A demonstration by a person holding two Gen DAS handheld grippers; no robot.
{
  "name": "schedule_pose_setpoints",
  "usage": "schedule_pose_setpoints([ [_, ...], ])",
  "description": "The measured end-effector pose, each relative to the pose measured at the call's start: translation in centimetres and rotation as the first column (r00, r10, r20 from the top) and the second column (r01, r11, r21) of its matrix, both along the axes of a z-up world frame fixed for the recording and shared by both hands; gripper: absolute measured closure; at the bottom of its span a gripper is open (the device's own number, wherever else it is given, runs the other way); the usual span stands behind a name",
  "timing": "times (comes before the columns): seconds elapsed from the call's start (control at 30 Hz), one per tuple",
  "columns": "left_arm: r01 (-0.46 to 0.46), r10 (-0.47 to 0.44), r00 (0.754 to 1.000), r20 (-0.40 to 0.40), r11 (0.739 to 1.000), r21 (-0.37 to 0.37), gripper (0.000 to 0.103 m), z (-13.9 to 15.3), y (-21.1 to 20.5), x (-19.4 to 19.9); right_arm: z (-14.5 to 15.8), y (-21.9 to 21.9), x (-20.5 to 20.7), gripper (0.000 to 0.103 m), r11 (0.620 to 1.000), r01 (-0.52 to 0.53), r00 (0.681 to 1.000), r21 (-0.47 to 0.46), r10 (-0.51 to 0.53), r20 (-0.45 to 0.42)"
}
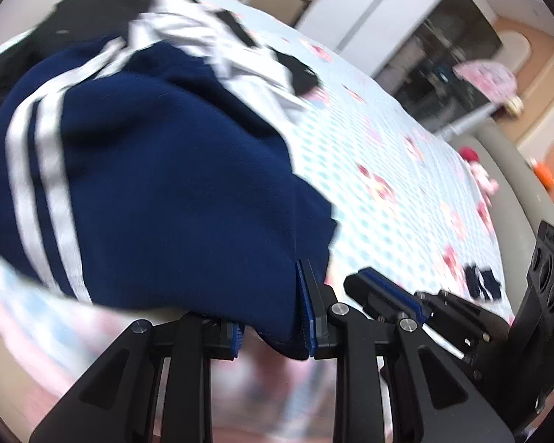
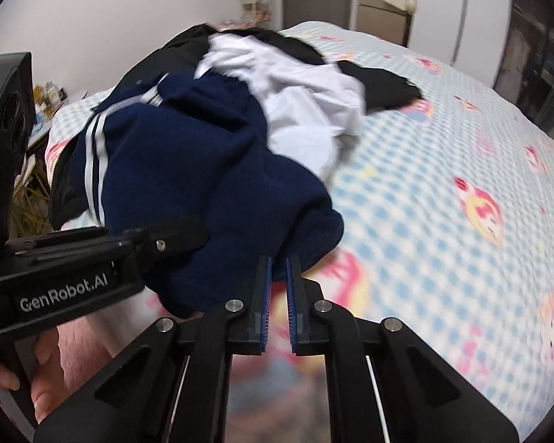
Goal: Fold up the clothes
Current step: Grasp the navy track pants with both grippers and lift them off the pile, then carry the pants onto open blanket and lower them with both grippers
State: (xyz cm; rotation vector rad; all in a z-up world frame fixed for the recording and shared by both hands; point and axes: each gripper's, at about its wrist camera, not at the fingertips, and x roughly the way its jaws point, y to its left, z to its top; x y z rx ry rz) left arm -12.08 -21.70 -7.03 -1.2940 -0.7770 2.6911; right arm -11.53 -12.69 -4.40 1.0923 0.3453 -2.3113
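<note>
A navy garment [image 1: 173,184] with two white stripes lies bunched on the bed, its near edge lifted. My left gripper [image 1: 273,313] is shut on a thick fold of that edge; the cloth hides its left fingertip. My right gripper [image 2: 278,269] pinches the same navy garment [image 2: 210,170] at a lower corner, its blue pads nearly together. Each gripper shows in the other's view: the right gripper [image 1: 387,295] just to the right, the left gripper [image 2: 166,243] to the left. A white garment [image 2: 303,110] and a black garment [image 2: 380,81] lie piled behind.
The bed sheet [image 2: 443,155] is light blue checked with pink cartoon figures and stretches away to the right. A small dark item [image 1: 480,282] and a pink plush toy [image 1: 476,170] lie near its far edge. A hand [image 2: 48,361] holds the left gripper. White wardrobe [image 1: 369,11] stands behind.
</note>
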Motion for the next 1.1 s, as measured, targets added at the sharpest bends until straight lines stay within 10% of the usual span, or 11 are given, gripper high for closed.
schedule_pose_setpoints([
  [0.3,-0.024,0.024,1.000,-0.009,0.999,0.045,0.050,0.8,3.2,1.1,0.1,4.1,-0.3,0.094,0.998,-0.004,0.997,-0.065,0.008,0.071],
  [0.43,-0.178,0.179,0.984,-0.006,0.981,0.083,0.044,0.1,0.2,3.6,-0.1,5.0,-0.7,0.041,0.994,-0.027,0.992,-0.103,0.040,0.120],
  [0.57,-0.279,0.279,0.960,0.020,0.952,0.126,0.039,-1.0,-3.6,5.2,-1.9,2.3,-0.8,0.026,0.994,-0.069,0.985,-0.082,0.081,0.152],
  [0.67,-0.322,0.320,0.947,0.043,0.932,0.164,0.039,-2.7,-5.4,5.8,-3.3,0.3,-0.7,0.033,0.994,-0.086,0.983,-0.066,0.095,0.155],
  [0.8,-0.396,0.395,0.918,0.038,0.905,0.154,0.031,-3.1,-6.1,7.0,-3.3,0.4,-0.4,0.094,1.000,0.004,0.997,-0.027,-0.002,0.078],
  [0.97,-0.392,0.392,0.920,0.034,0.910,0.131,0.026,-4.0,-6.7,4.9,-2.9,2.4,-0.5,0.097,0.998,0.055,0.998,0.009,-0.055,0.027],
  [1.1,-0.287,0.287,0.958,0.015,0.951,0.116,0.073,-3.1,-6.3,3.4,-3.3,2.4,-0.8,0.093,0.999,-0.001,0.990,-0.035,0.006,0.142],
])
